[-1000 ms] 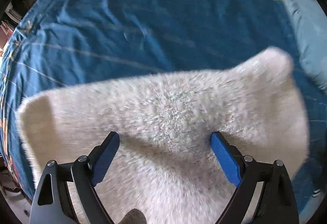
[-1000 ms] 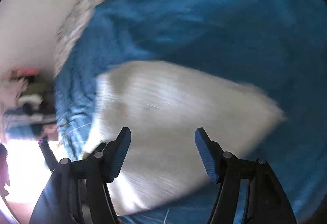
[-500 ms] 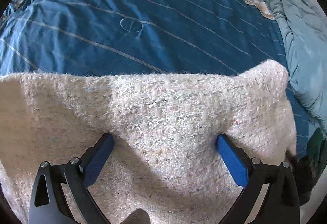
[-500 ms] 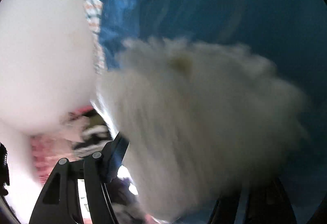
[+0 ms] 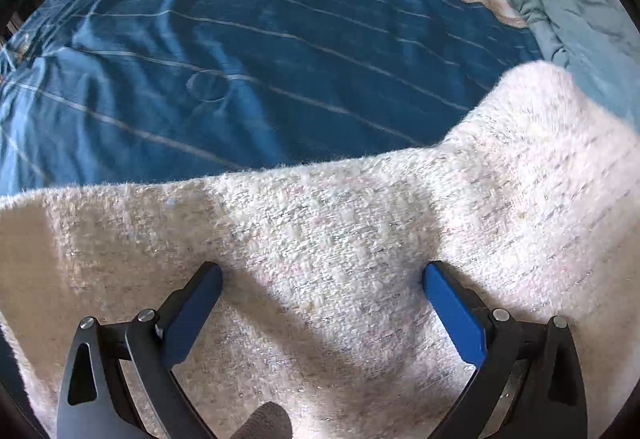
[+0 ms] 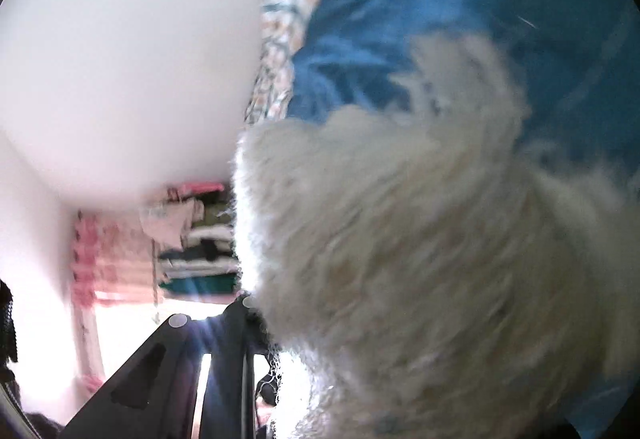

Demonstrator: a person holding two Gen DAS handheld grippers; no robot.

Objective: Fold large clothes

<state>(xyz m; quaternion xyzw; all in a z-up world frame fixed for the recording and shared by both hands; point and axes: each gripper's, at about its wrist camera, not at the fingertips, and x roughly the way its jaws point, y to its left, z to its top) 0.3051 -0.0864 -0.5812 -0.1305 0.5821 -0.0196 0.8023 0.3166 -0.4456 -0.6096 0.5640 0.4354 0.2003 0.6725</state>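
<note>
Left gripper (image 5: 322, 279) is sitting wide open over the sweater (image 5: 320, 239), jaws apart, nothing pinched. Sweater is lying on the blue bedspread (image 5: 240, 59), its far edge running 9 to 3 o'clock just ahead of the fingertips, one corner lifting at 2 o'clock. Right gripper's jaws are buried under blurred sweater (image 6: 420, 259) at 3 o'clock, so can't tell its grip. Left looks nearer the long edge; next fold is likely going toward 12.
</note>
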